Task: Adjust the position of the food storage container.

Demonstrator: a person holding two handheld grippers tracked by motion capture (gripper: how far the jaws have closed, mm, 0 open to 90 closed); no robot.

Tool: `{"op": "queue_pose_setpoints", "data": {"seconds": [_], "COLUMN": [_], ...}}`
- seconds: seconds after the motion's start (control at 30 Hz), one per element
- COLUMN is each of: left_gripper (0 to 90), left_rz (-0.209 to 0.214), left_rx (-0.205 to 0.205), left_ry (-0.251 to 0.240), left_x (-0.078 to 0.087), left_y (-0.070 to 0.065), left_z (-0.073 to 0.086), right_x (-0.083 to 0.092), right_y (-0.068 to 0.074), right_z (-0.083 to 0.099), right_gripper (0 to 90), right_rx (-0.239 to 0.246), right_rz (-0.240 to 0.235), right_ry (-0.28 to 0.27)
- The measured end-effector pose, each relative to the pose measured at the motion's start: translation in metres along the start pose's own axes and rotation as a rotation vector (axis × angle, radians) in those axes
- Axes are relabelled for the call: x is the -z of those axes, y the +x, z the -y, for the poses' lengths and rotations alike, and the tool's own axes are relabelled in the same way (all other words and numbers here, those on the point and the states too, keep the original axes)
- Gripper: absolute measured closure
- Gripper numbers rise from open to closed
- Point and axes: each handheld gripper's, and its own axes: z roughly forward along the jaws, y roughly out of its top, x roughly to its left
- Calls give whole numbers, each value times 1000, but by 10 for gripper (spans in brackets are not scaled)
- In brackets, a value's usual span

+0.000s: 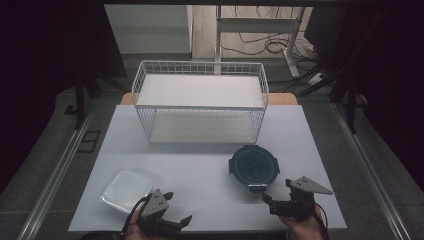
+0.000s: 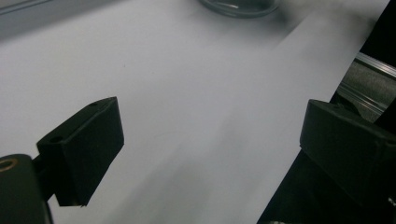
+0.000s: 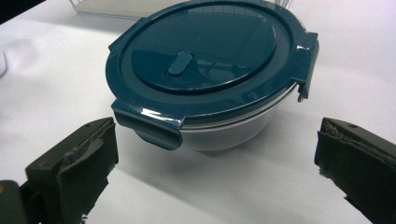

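On the pale desk point(image 1: 210, 165), toward its far edge: white wire basket point(image 1: 200, 100), two-tiered, its rear corners resting past the desk's back edge. Near right: round container with dark teal clip lid point(image 1: 254, 165), clear bowl beneath, contents not discernible. Near left: clear square container point(image 1: 126, 190), partly hidden by the left gripper point(image 1: 177, 210). Left gripper: jaws wide apart, holding nothing. Right gripper point(image 1: 277, 192): jaws fully spread, empty, just short of the round container.
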Motion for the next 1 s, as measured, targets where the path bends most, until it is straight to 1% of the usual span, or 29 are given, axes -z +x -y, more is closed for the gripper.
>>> {"op": "queue_pose_setpoints", "data": {"seconds": [0.07,0.13,0.17,0.2,0.23,0.33,0.37,0.4,0.5,0.6,0.63,0.7,0.77,0.93,1.0], "left_gripper": [62,79,97,99,99,98,97,98,101,112,113,121,127,128,129], "left_rz": [-4,0,25,25,27,0,0,-14,-23,-41,-41,-36,-26,-22,-21], "left_rx": [-6,-6,-3,-3,-3,-26,-26,-36,-38,-54,-54,-60,-53,-53,-54], "left_ry": [5,15,26,26,28,17,17,10,8,13,13,-4,-18,-34,-40], "left_x": [0,-1,-2,-2,-2,-1,-1,0,1,1,1,3,4,6,6], "left_y": [0,1,1,1,2,0,0,0,1,0,0,-2,-2,-3,-4], "left_z": [0,1,2,2,2,2,2,2,2,3,3,1,0,0,-1], "right_x": [0,0,-1,-1,-3,-3,-3,-3,-3,-3,-3,-1,1,5,7], "right_y": [1,2,4,4,6,6,6,5,5,3,3,2,2,3,3], "right_z": [0,-1,-1,-1,0,-1,-1,-1,-1,-1,-1,-2,-4,-8,-11], "right_gripper": [0,0,0,0,0,0,0,6,20,43,43,72,88,121,131], "right_rx": [19,25,33,33,44,47,47,47,45,46,46,45,49,49,47], "right_rz": [-12,-9,-20,-20,-18,-12,-12,-6,-1,2,2,0,8,11,22], "right_ry": [11,12,17,17,25,26,26,28,34,46,46,44,46,50,50]}}
